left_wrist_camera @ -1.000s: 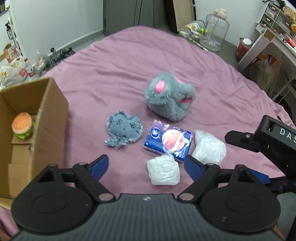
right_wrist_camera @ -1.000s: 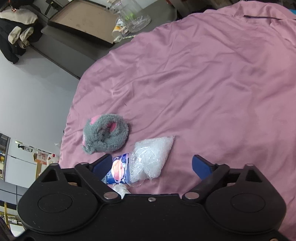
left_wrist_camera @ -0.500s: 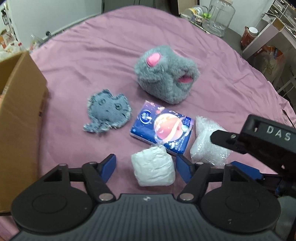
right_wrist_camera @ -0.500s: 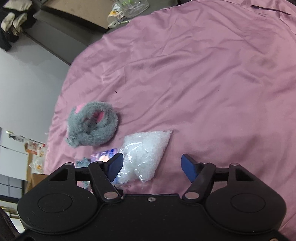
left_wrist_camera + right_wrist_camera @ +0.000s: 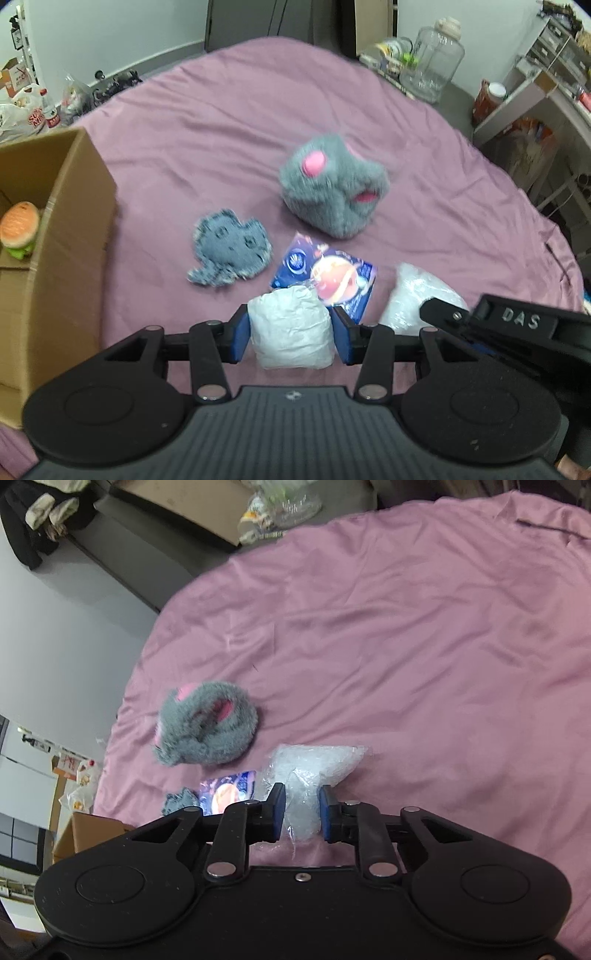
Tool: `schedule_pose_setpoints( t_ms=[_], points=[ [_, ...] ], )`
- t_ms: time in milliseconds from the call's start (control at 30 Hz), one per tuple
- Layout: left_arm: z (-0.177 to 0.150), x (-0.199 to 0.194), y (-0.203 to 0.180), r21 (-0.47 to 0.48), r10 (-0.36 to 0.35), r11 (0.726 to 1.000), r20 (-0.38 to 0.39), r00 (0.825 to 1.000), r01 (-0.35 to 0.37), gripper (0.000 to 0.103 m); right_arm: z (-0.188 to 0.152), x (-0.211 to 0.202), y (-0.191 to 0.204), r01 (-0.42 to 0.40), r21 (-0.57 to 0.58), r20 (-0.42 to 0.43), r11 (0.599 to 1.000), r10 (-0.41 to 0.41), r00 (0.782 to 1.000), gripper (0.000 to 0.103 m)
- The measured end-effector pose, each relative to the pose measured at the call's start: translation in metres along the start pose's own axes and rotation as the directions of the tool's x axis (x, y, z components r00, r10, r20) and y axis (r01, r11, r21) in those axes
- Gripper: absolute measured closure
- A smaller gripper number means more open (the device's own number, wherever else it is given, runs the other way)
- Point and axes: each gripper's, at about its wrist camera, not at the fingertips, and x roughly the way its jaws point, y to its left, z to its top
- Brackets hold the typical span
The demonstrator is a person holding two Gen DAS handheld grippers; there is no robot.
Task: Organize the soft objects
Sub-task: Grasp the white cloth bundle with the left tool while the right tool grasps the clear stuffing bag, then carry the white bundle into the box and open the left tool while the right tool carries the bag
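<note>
My left gripper (image 5: 291,334) is shut on a white soft packet (image 5: 290,328) on the purple bedsheet. My right gripper (image 5: 302,812) is shut on a clear plastic bag of white filling (image 5: 308,775), also in the left wrist view (image 5: 413,295). A blue tissue pack (image 5: 328,277), a grey denim patch (image 5: 229,253) and a grey fluffy toy with pink spots (image 5: 332,194) lie beyond. A cardboard box (image 5: 62,240) at the left holds a burger toy (image 5: 18,229).
The purple sheet (image 5: 406,646) covers the whole surface. A glass jar (image 5: 432,62) and clutter stand past the far edge. Shelving (image 5: 535,110) is at the right. Bags and bottles (image 5: 33,114) lie on the floor at the far left.
Both grippers moved forward and closed: the left onto the white packet, the right onto the clear bag. Both were open a second ago.
</note>
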Motion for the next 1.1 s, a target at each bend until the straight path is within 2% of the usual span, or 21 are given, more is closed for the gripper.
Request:
schedule_pose_setpoints(
  t_ms=[333,600,833,1100],
  points=[
    [0.010,-0.051,0.016,-0.005,-0.039,0.999,0.078,0.996,0.040,0.058,-0.008,-0.049,0.015,-0.009,-0.061,0.130,0.998,0.016,0.991,0.084],
    [0.021,-0.085,0.037,-0.004,-0.048,0.999,0.137,0.989,0.049,0.058,-0.017,-0.075,0.037,0.018,-0.125,0.231,0.992,0.012,0.973,0.084],
    [0.023,-0.102,0.065,-0.028,-0.009,1.000,0.172,0.985,0.014,0.058,-0.025,-0.088,0.064,-0.031,-0.192,0.256,0.981,0.081,0.963,0.084],
    [0.031,-0.119,0.096,-0.064,-0.013,0.998,0.206,0.979,0.027,0.058,-0.040,-0.097,0.097,-0.046,-0.291,0.269,0.956,0.128,0.955,0.084]
  ],
)
